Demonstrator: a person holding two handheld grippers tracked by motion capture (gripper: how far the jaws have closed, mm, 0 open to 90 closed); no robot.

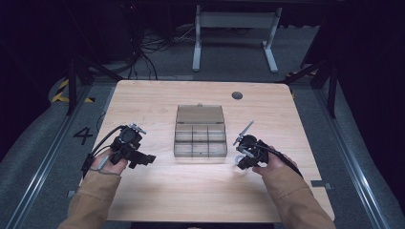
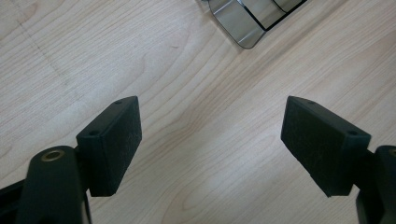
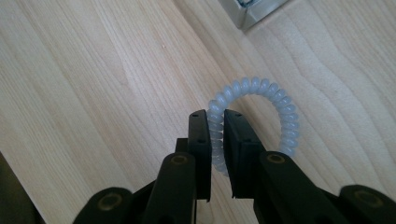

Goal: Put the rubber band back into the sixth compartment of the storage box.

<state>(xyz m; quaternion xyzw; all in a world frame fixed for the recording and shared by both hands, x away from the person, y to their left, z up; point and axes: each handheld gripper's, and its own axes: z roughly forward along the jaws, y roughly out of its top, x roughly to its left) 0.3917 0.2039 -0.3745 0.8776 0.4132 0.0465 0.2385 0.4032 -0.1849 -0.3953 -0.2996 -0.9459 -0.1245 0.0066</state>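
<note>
Spiral hair tie (image 3: 261, 100) is pinched in the right claw (image 3: 215, 122), at four o'clock from the open compartment box (image 1: 200, 131) on the desk (image 1: 191, 191). Picking looks done; placing remains. Left claw (image 2: 210, 140) gapes wide, empty.

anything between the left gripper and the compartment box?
No. In the high view, bare tabletop separates the left gripper from the compartment box.

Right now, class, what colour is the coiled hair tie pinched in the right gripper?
Pale, translucent blue-white; the hair tie shows best in the right gripper view.
</note>
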